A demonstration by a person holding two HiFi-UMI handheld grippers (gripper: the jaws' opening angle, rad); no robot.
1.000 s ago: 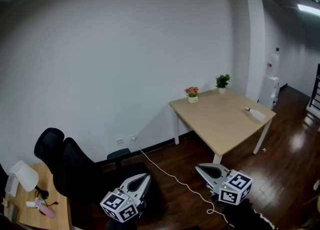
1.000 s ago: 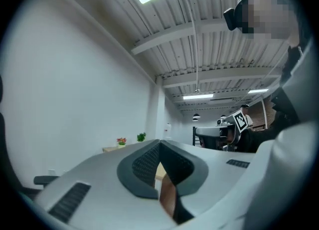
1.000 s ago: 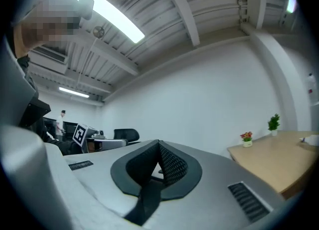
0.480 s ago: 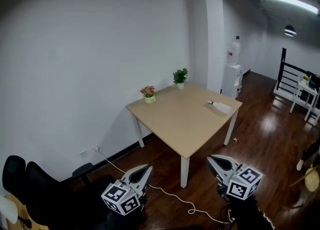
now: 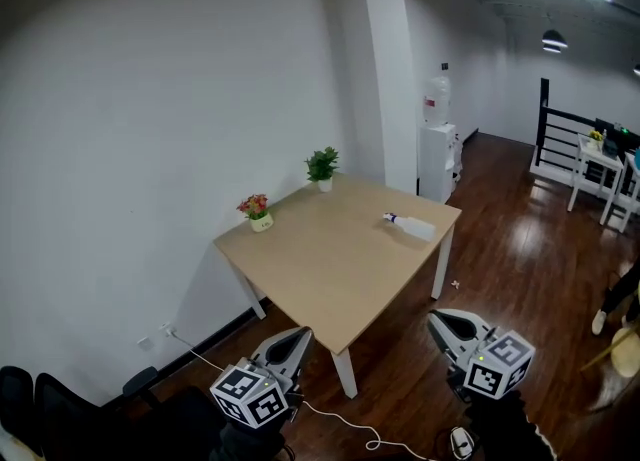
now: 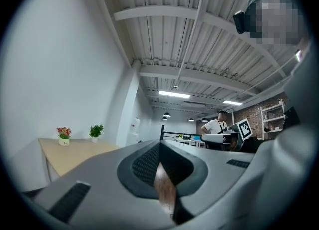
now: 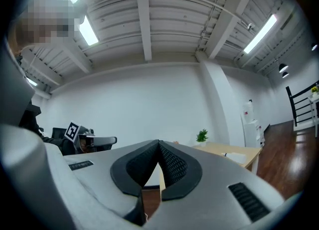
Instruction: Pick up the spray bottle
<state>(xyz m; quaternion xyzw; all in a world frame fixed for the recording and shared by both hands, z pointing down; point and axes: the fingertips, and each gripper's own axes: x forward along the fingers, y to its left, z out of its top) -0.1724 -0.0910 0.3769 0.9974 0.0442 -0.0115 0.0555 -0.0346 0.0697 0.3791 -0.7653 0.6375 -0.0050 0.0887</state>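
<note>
The spray bottle [image 5: 410, 226], pale with a blue tip, lies on its side near the far right edge of the light wooden table [image 5: 320, 259]. In the right gripper view the spray bottle [image 7: 237, 157] shows small on the table [image 7: 219, 149], well beyond the jaws. My left gripper [image 5: 299, 333] and right gripper [image 5: 438, 317] hang low in front of the table's near corner, far from the bottle. Both are shut and hold nothing. The left gripper [image 6: 159, 144] view shows the table [image 6: 70, 151] at its left, with no bottle visible. The right gripper [image 7: 159, 141] points toward the table.
A flower pot [image 5: 257, 211] and a green plant [image 5: 322, 166] stand along the table's wall side. A water dispenser [image 5: 437, 149] is behind it. A black chair [image 5: 60, 419] sits lower left, and a white cable [image 5: 350, 429] lies on the floor. A person [image 6: 218, 124] stands far off.
The view has swung right and come closer: the table has moved from the right to the middle. The side desk has slid out at the left. Both grippers stay shut.
</note>
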